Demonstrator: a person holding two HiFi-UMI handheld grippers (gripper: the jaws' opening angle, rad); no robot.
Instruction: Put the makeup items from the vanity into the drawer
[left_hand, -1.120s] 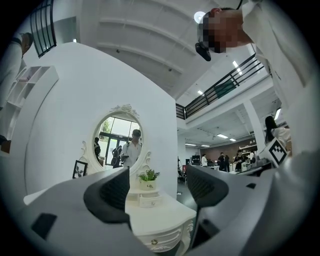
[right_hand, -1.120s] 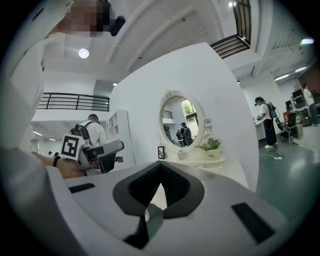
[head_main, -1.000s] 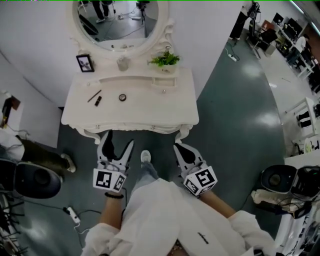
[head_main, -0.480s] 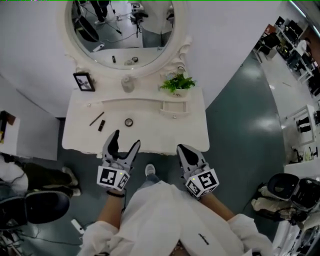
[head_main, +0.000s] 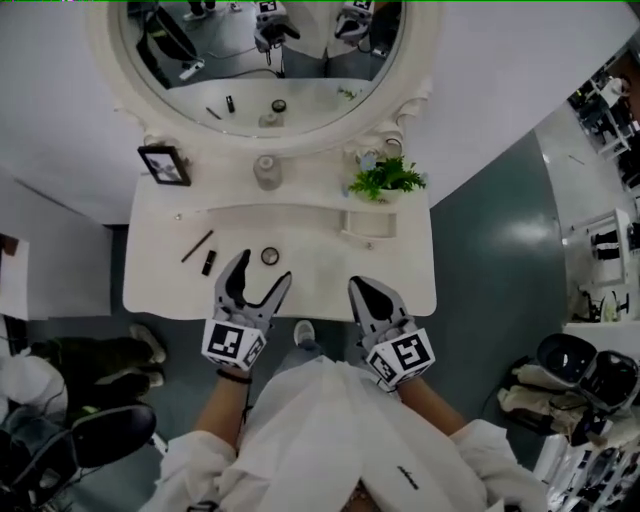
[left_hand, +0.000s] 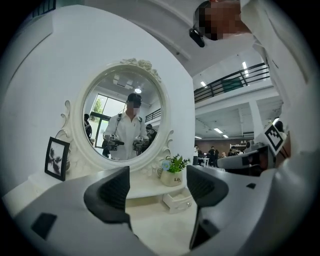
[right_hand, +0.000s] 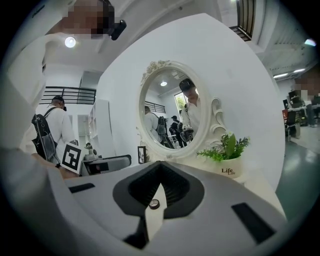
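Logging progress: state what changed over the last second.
The person stepped up to the vanity, so both grippers moved forward: the left gripper, jaws apart, is now over its top near the round compact; the right gripper, jaws together, is over the front edge. Nothing was grasped or released. The compact, black tube and thin stick lie where they were.

Left hand-held gripper (head_main: 263, 267) spread over vanity (head_main: 160, 290) front, near round compact (head_main: 269, 256); right hand-held gripper (head_main: 357, 286) closed.
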